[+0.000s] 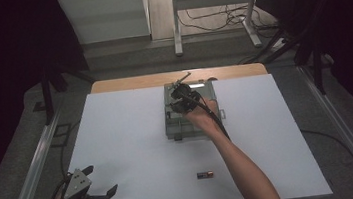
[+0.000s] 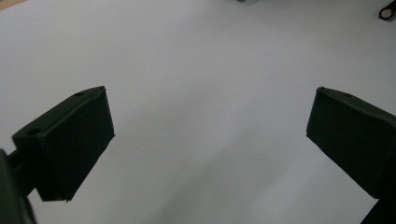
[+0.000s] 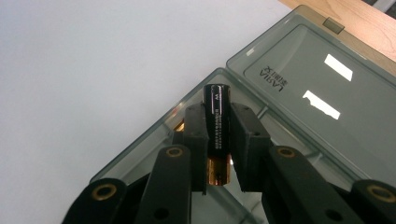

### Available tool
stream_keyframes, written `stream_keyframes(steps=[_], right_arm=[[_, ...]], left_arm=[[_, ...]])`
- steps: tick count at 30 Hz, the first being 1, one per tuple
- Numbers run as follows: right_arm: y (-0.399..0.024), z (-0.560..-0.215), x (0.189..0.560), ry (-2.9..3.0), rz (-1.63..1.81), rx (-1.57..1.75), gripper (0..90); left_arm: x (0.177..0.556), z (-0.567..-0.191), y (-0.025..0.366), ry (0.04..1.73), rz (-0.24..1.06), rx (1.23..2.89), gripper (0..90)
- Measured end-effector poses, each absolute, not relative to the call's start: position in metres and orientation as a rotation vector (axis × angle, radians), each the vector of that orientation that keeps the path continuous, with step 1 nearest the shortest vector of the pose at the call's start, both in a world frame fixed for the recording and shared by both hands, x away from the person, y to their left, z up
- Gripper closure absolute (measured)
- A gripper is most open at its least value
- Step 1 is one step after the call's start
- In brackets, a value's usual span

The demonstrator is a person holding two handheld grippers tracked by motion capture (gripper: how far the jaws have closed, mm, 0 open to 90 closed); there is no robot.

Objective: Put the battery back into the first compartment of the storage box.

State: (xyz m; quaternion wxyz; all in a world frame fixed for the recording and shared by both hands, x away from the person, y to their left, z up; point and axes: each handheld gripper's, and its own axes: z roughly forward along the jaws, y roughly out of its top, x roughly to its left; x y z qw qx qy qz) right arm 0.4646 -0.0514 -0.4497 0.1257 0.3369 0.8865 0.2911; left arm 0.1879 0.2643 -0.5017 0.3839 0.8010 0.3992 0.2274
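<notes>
My right gripper (image 3: 219, 140) is shut on a black and copper battery (image 3: 217, 126), held upright between the two pads. It hangs over the tray half of an open clear grey plastic case (image 3: 299, 70); in the high view that gripper (image 1: 183, 98) is above the case (image 1: 172, 127) at the far middle of the white mat. A second battery (image 1: 205, 175) lies on the mat near the front edge. At the front left corner my left gripper (image 1: 99, 181) rests low and open, and its own view shows bare white mat between its wide-apart jaws (image 2: 210, 140).
The white mat (image 1: 128, 135) covers most of a wooden table whose far edge (image 1: 127, 83) shows as a bare strip. Dark rails run along both sides of the table. A metal stand and cables (image 1: 215, 19) are on the floor beyond.
</notes>
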Motion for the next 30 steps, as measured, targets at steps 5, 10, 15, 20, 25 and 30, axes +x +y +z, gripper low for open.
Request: stream_keyframes(steps=[5, 10, 15, 20, 25, 30], right_arm=[[-0.042, -0.457, 0.471, 2.589, 0.808, 0.985, 76.7], [-0.033, -0.464, 0.476, 2.587, 0.766, 0.981, 75.3], [-0.035, -0.459, 0.474, 2.582, 0.812, 0.967, 58.1], [-0.041, -0.453, 0.466, 2.594, 0.798, 0.902, 48.1], [-0.050, -0.447, 0.455, 2.623, 0.875, 0.888, 40.5], [-0.059, -0.445, 0.443, 2.655, 0.903, 0.845, 31.5]], left_arm=[[0.188, -0.502, 0.264, 1.015, 0.580, 2.043, 1.5], [0.187, -0.502, 0.264, 1.012, 0.582, 2.043, 1.5], [0.188, -0.502, 0.265, 1.013, 0.580, 2.042, 1.5], [0.187, -0.502, 0.263, 1.010, 0.583, 2.048, 1.5], [0.187, -0.502, 0.264, 1.011, 0.583, 2.047, 1.5], [0.188, -0.502, 0.264, 1.012, 0.585, 2.049, 1.5]])
